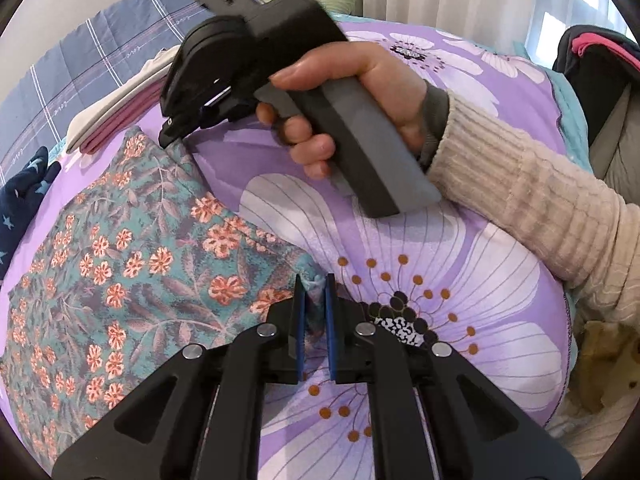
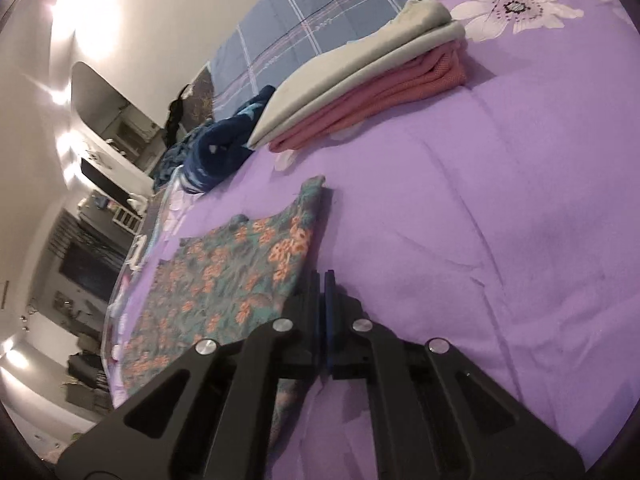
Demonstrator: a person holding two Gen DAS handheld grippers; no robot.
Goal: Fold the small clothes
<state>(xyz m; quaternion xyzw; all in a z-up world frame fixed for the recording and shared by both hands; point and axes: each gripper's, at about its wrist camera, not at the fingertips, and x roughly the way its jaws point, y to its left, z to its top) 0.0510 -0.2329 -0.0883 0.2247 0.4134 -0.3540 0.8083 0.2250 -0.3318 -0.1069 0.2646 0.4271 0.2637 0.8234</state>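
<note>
A teal garment with orange flowers (image 1: 140,260) (image 2: 224,272) lies flat on the purple flowered duvet (image 1: 400,240) (image 2: 480,200). My left gripper (image 1: 316,282) is shut on the garment's near right corner, and a small bunch of cloth shows between its blue pads. The right gripper (image 1: 170,136) (image 2: 322,276), held by a hand (image 1: 360,88) in a cream ribbed sleeve, rests its tip on the garment's far right corner. Its pads are pressed together over the cloth's edge.
A folded stack, beige over pink (image 1: 108,116) (image 2: 360,92), lies beyond the garment. A crumpled navy star-print piece (image 1: 24,200) (image 2: 216,148) lies to the left. Blue plaid bedding (image 1: 80,60) (image 2: 320,12) lies further back. Dark bags or clothes (image 1: 600,80) sit at the bed's right.
</note>
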